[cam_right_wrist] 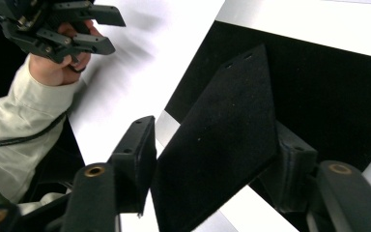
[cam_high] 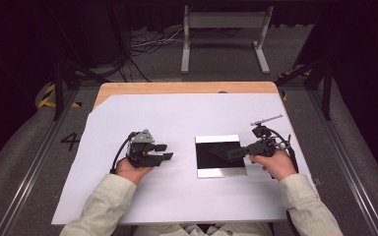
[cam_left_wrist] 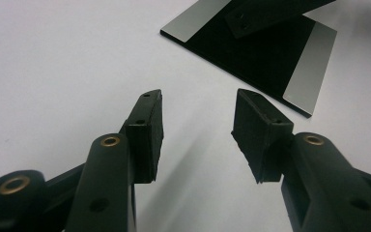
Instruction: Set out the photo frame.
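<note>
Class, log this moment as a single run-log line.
left gripper: open, empty, over white sheet | right gripper: flat black piece between jaws, above black tile

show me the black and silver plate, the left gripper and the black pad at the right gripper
black and silver plate (cam_high: 218,171): high view, near silver strip.
left gripper (cam_high: 163,152): high view, between its open jaws.
black pad (cam_right_wrist: 222,140): right gripper view, middle of its face.

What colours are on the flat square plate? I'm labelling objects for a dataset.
The plate is black with a silver strip along two opposite edges; the high view shows it best.
</note>
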`<state>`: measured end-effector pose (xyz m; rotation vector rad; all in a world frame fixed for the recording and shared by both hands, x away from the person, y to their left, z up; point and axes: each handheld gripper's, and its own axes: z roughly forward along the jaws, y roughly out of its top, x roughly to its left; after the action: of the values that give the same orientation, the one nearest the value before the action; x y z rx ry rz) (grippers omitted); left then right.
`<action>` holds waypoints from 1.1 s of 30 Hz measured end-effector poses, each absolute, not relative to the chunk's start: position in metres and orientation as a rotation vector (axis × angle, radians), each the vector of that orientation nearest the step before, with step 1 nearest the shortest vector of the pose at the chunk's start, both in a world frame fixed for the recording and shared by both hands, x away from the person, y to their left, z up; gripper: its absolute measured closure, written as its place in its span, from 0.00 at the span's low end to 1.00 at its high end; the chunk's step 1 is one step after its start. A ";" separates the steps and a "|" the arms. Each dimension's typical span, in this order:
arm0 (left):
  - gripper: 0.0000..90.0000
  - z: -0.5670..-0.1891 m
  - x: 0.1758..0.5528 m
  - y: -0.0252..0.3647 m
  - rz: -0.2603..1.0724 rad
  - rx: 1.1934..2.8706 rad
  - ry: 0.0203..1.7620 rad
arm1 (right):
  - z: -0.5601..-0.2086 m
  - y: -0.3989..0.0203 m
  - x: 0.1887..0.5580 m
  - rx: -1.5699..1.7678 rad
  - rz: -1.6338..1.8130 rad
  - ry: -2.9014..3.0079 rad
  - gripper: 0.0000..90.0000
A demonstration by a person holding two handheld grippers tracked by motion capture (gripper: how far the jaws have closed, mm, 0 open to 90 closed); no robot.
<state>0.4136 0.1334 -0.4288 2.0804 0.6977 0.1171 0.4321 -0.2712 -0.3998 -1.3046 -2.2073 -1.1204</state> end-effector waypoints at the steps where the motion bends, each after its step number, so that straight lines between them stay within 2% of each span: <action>1: 0.60 -0.429 0.414 0.133 0.118 2.081 0.696 | -0.400 -0.271 0.432 -1.306 -1.117 -2.212 0.52; 23: 0.60 -0.429 0.413 0.133 0.127 2.090 0.691 | -0.390 -0.273 0.425 -1.269 -1.082 -2.270 0.64; 33: 0.60 -0.430 0.413 0.131 0.126 2.093 0.688 | -0.382 -0.276 0.413 -1.174 -1.047 -2.322 0.75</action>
<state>0.4130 0.1313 -0.4299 2.0927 0.6885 0.1257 0.4134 -0.2759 -0.3819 -1.1735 -2.3222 -1.0475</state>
